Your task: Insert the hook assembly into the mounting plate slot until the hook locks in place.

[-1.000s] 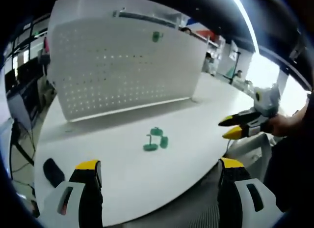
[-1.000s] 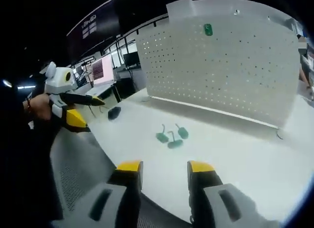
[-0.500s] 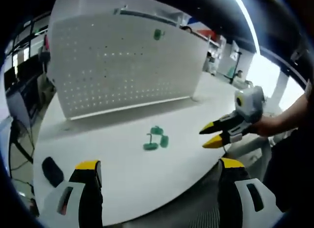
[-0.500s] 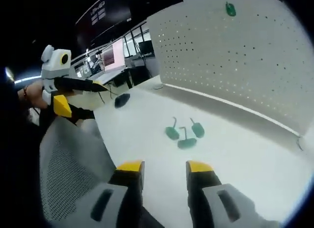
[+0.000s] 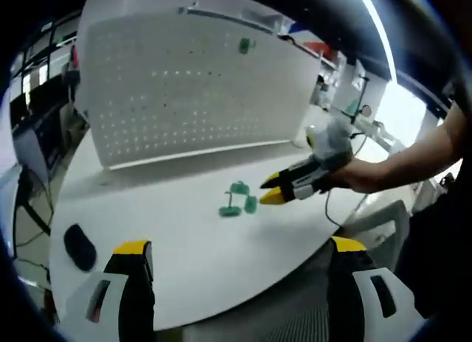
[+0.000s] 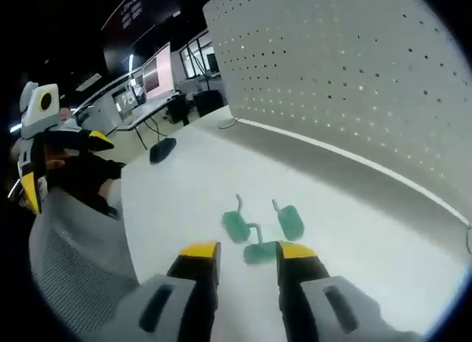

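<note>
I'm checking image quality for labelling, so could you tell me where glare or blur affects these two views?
Left gripper view: a bright overexposed window at right washes out detail there, and the right gripper looks slightly smeared. Right gripper view: the hooks are fairly sharp, while the pegboard curves from fisheye distortion and the left side is dark.

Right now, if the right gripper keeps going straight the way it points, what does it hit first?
Probably the green hooks on the table: the nearest lies just past the right gripper, between its open jaws. Depth is unclear; it might meet the tabletop first.
</note>
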